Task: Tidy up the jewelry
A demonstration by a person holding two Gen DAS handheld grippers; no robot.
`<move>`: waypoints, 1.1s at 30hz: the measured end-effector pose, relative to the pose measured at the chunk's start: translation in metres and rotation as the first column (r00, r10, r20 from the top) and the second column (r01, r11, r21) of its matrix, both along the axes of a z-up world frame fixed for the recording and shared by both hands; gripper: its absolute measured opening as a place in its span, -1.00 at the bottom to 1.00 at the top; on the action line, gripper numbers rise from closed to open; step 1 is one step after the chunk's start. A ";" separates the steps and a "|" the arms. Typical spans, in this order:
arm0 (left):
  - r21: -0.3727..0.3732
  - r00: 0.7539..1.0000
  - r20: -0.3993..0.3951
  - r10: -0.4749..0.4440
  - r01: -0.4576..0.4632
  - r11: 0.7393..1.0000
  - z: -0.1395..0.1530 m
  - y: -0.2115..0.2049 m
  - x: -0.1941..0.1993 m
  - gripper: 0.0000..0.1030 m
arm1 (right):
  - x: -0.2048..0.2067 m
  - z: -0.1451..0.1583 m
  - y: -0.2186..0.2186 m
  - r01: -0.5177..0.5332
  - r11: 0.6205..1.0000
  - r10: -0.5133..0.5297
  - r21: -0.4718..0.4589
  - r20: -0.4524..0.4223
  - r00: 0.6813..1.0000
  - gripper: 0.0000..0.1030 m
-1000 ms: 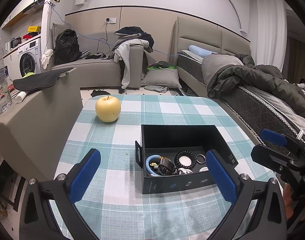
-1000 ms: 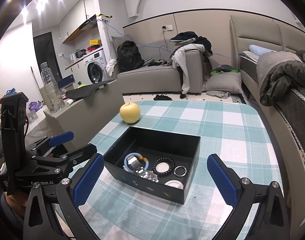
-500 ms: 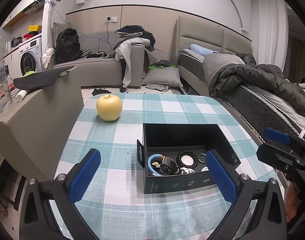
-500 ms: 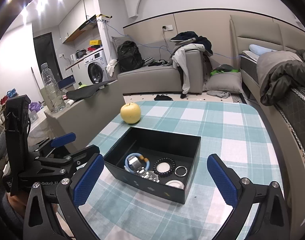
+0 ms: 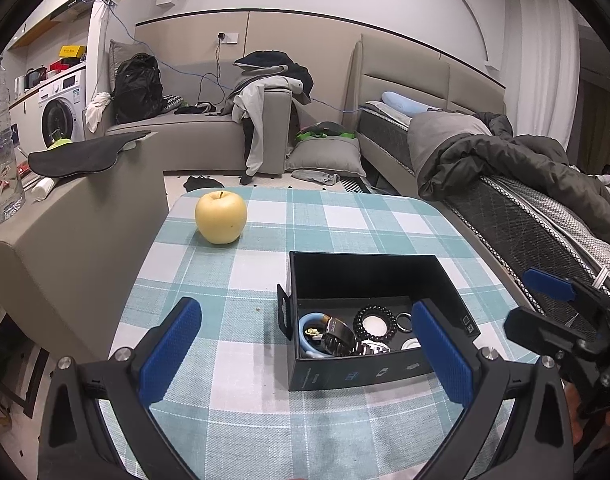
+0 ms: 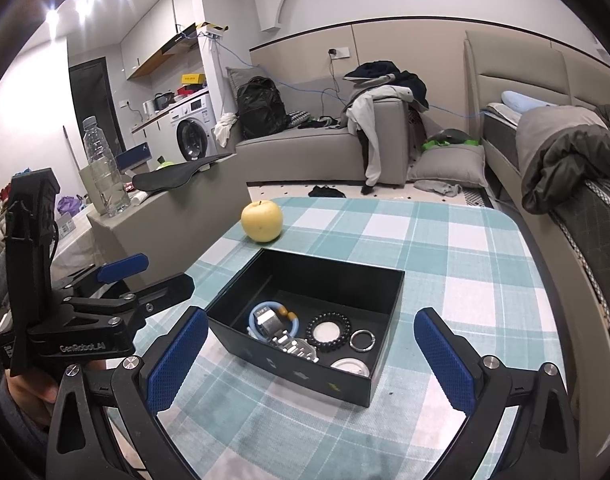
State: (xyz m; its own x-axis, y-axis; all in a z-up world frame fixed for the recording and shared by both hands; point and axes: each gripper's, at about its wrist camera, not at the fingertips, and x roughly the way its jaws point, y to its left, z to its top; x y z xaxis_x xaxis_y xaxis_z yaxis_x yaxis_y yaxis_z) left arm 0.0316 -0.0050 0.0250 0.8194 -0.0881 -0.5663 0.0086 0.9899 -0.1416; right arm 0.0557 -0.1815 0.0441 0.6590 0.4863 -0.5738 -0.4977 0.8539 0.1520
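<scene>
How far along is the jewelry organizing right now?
Already done: the black rectangular box holds the blue bangle, metal watch, black bead bracelet and small silver ring. In hand: nothing; the left gripper and right gripper hang open and empty. Left: no jewelry shows on the checked tablecloth, just a yellow apple.

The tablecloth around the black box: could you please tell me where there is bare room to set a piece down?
Bare checked tablecloth lies right of the black box, out to the table's bed-side edge, and also between the box and the left gripper's fingers. The far-left corner holds the apple. Inside the box, the near half is crowded with jewelry; its far half looks bare.
</scene>
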 end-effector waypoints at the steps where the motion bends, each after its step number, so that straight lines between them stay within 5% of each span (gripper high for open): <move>1: 0.002 1.000 0.000 0.001 -0.001 1.000 0.000 0.000 0.000 0.98 | 0.001 -0.001 0.001 0.001 1.000 -0.001 0.001 -0.005 1.000 1.00; 33: 0.013 0.999 -0.045 0.016 -0.016 1.000 -0.010 0.000 0.006 0.98 | 0.001 0.000 0.000 0.008 1.000 -0.008 0.003 -0.006 1.000 1.00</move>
State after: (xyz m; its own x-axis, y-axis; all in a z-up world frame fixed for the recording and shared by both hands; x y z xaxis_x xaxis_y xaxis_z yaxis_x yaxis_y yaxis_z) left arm 0.0378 -0.0050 0.0151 0.7941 -0.0680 -0.6040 -0.0134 0.9915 -0.1292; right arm 0.0569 -0.1815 0.0438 0.6596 0.4826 -0.5762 -0.4900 0.8574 0.1572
